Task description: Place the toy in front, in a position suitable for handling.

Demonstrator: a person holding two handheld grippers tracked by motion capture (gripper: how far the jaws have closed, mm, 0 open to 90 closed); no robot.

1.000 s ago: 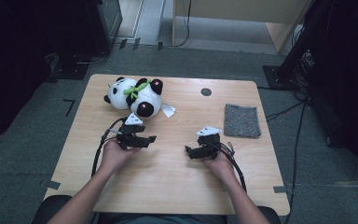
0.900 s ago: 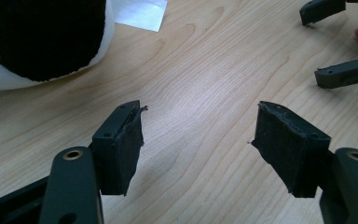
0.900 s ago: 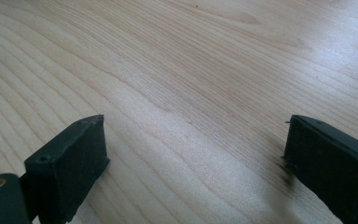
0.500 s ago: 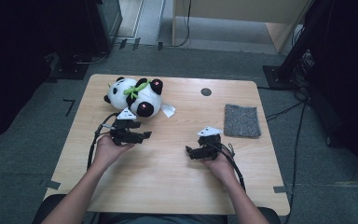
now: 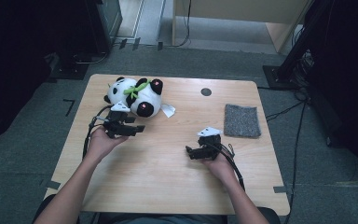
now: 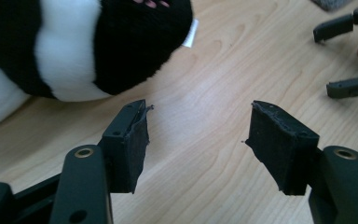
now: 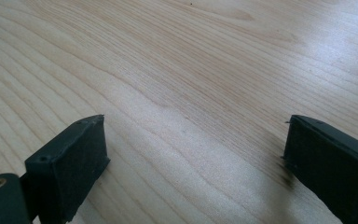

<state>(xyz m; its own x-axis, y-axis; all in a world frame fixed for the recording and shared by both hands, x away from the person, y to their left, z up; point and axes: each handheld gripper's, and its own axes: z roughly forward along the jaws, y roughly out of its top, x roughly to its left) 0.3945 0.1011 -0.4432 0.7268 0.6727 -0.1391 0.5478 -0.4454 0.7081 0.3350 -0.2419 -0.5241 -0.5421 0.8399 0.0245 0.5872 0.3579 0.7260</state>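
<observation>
A black-and-white plush panda (image 5: 135, 94) with a green ribbon lies at the table's far left; its dark limb and white body (image 6: 70, 51) show close up in the left gripper view. My left gripper (image 5: 141, 128) hovers just in front of the panda, pointing right. Its jaws (image 6: 198, 112) stand open and have just been closing a little, with only bare wood between them. My right gripper (image 5: 189, 151) rests at mid-table, pointing left. Its pads (image 7: 193, 123) are wide apart over bare wood, and it is also seen far off (image 6: 326, 58) in the left gripper view.
A grey felt pad (image 5: 242, 120) lies at the right of the wooden table (image 5: 168, 186). A small black disc (image 5: 206, 92) sits near the far edge. The panda's white tag (image 5: 168, 110) lies beside it. Dark stands and cables surround the table.
My left hand has moved left and farther from the person, closer to the panda. The right hand has kept still.
</observation>
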